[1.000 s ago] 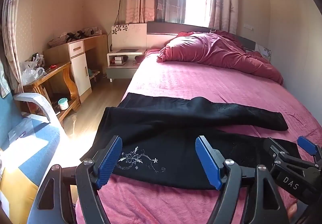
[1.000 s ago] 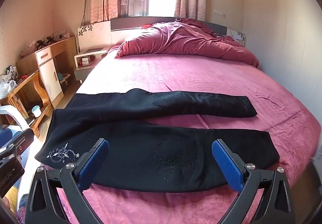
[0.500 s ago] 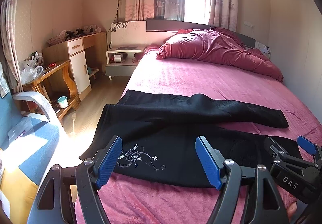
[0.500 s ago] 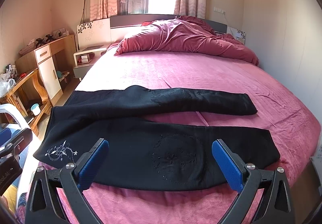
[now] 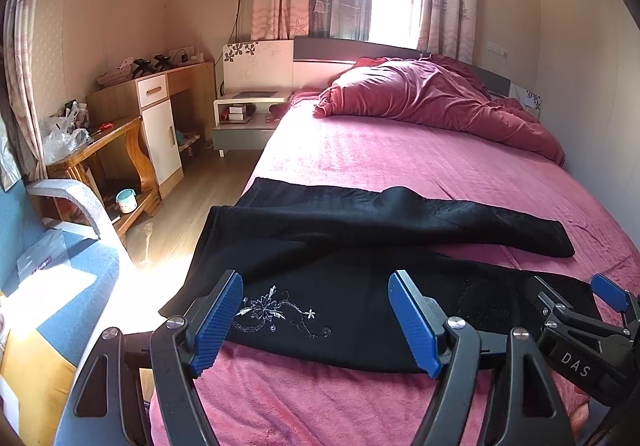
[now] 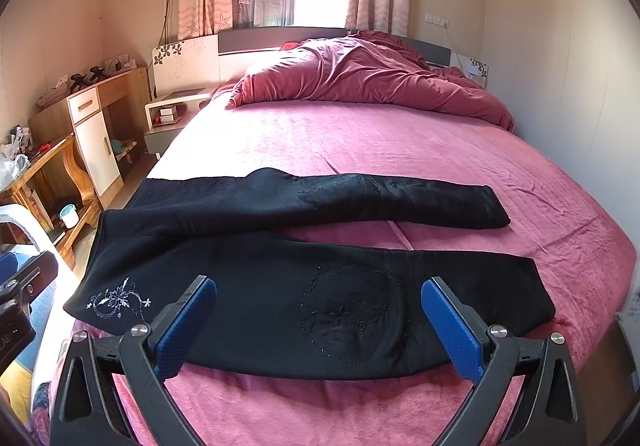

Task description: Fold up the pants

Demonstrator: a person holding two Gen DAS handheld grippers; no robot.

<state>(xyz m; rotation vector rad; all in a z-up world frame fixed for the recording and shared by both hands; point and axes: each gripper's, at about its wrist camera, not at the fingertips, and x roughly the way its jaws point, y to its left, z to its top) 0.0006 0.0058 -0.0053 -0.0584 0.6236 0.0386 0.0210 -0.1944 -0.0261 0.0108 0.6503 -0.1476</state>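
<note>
Black pants [image 5: 352,246] lie spread flat on the pink bed [image 5: 420,161], waist at the left edge, both legs running right. White embroidery marks the near hip. They also show in the right wrist view [image 6: 280,278]. My left gripper [image 5: 316,322] is open and empty, above the near waist end. My right gripper [image 6: 320,330] is open and empty, over the near leg's knee patch. The right gripper also shows in the left wrist view [image 5: 576,326] at the lower right.
A crumpled red duvet [image 5: 432,101] lies at the head of the bed [image 6: 380,141]. A nightstand [image 5: 244,117], a wooden desk [image 5: 116,153] and a blue chair [image 5: 60,278] stand left of the bed. A wall runs along the right side.
Both views have shifted slightly; the pants look a little farther up in the frames. Both grippers stay open and the pants have not moved.
</note>
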